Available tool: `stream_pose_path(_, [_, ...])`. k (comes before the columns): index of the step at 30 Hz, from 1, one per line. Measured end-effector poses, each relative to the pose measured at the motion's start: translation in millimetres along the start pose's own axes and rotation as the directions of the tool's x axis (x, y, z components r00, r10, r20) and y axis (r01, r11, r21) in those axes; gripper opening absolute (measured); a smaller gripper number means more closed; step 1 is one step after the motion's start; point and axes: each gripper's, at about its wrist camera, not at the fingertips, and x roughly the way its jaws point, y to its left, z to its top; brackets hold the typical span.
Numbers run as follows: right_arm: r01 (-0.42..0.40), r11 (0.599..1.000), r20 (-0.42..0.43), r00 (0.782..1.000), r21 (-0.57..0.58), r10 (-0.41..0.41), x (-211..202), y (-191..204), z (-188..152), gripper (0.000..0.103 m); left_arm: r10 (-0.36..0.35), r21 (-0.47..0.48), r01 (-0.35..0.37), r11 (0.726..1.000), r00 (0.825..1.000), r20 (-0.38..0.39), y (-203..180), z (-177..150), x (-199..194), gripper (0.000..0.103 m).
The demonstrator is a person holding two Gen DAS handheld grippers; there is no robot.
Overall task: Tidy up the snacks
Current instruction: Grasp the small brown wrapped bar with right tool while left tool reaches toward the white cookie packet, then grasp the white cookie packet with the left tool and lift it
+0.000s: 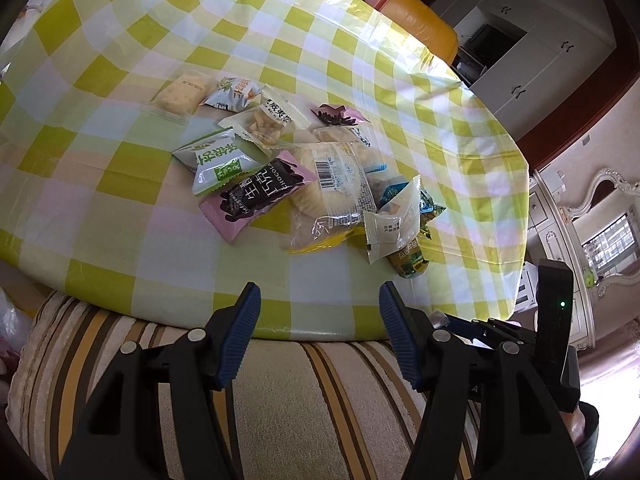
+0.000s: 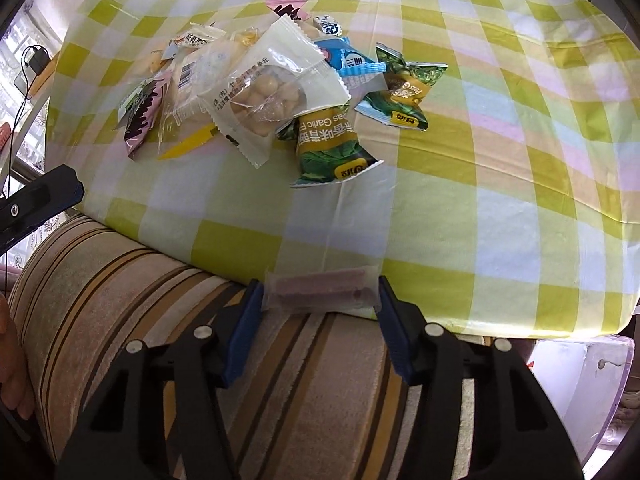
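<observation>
A pile of small snack packets lies on the yellow-checked tablecloth [image 1: 100, 208]. It includes a pink chocolate packet [image 1: 256, 196], a green-and-white packet [image 1: 218, 160], a clear packet of pale balls [image 2: 272, 92] and two green pea packets [image 2: 332, 148] [image 2: 400, 92]. My left gripper [image 1: 319, 296] is open and empty, hovering at the table's near edge. My right gripper [image 2: 318, 300] is shut on a clear packet holding a pinkish bar [image 2: 320, 292], with both pads against its ends, just over the table's rim.
A striped cushioned chair back [image 1: 320, 400] sits below the table's near edge under both grippers. An orange seat [image 1: 420, 20] and white cabinets [image 1: 532, 60] stand beyond the far side. A clear plastic container [image 2: 580, 380] is at lower right.
</observation>
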Motion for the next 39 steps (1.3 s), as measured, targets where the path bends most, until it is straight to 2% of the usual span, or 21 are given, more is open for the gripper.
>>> stream_pose_path(5, [0.003,1.0,0.029,1.0,0.013,-0.004,-5,-3,0,0.053,0.0,0.021,0.001,1.0,1.0,-0.006,-3,5,5,0.059])
stream_pose_path(8, [-0.007,0.999,0.053,0.999,0.042,0.005,-10,-11,0,0.052,-0.021,0.053,0.022,0.998,1.0,-0.012,-12,8,10,0.053])
stream_pose_path(12, [-0.019,0.996,0.088,0.996,0.089,0.011,-15,-20,1,0.052,-0.033,0.13,0.034,0.991,0.999,-0.004,-34,16,20,0.053])
stream_pose_path(23, [-0.063,0.988,0.13,0.991,0.142,0.044,-24,-31,1,0.052,-0.032,0.331,0.04,0.943,0.999,-0.032,-88,42,68,0.053])
stream_pose_path(30, [-0.073,0.982,0.154,0.987,0.174,0.046,-30,-42,0,0.053,0.049,0.426,-0.021,0.904,0.997,-0.055,-106,45,101,0.052])
stream_pose_path(31, [-0.072,0.982,0.155,0.987,0.176,0.045,-30,-43,0,0.053,0.055,0.435,-0.022,0.9,0.996,-0.064,-107,44,103,0.051])
stream_pose_path(33, [-0.071,0.981,0.159,0.986,0.179,0.042,-31,-44,0,0.053,0.075,0.457,-0.028,0.889,0.994,-0.085,-109,41,108,0.032])
stream_pose_path(35, [-0.07,0.981,0.164,0.986,0.183,0.039,-33,-46,-1,0.053,0.063,0.456,-0.005,0.89,0.992,-0.112,-109,37,110,0.027])
stream_pose_path(36, [-0.069,0.98,0.166,0.985,0.185,0.038,-33,-47,-2,0.053,0.051,0.449,0.009,0.894,0.991,-0.121,-108,37,110,0.019])
stream_pose_path(39, [-0.066,0.979,0.17,0.985,0.192,0.033,-35,-49,-3,0.053,0.029,0.425,0.03,0.905,0.991,-0.133,-104,38,108,0.013])
